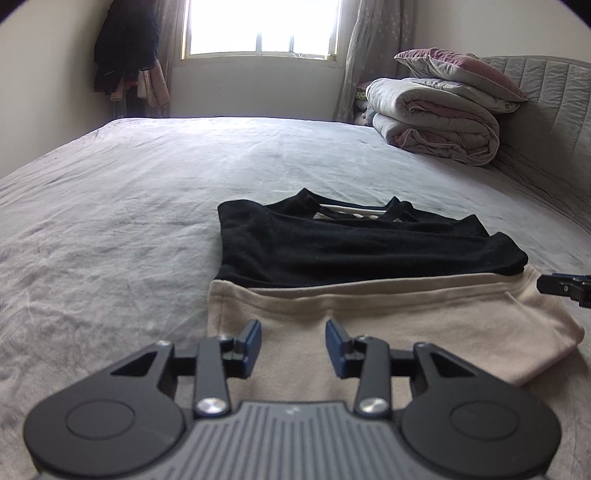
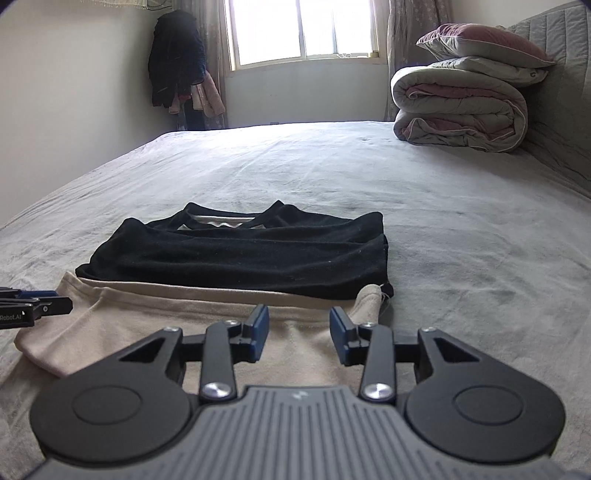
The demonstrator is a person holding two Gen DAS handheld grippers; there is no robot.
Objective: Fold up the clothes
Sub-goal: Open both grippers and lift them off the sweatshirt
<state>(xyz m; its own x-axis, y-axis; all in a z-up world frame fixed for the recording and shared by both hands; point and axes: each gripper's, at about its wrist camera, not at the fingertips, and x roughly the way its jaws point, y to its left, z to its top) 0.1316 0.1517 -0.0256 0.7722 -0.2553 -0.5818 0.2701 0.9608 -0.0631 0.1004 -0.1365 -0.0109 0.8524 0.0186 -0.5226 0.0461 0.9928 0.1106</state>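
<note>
Left wrist view: left tool (image 1: 293, 345), jaws apart, nothing between them, over beige cloth (image 1: 388, 321); right tool (image 2: 299, 332) likewise (both empty); black garment (image 1: 332, 243) overlapping beyond; grey bed (image 1: 129, 184); folded quilts (image 1: 436, 125).

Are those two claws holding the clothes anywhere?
No. The left gripper and right gripper are both open above the beige garment, gripping nothing.

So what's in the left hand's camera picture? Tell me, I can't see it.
The open left gripper hangs over a partly folded black and beige garment lying on a grey bed, with nothing between its jaws. The right gripper pokes in at the right edge, and folded bedding sits by a bright window.
</note>
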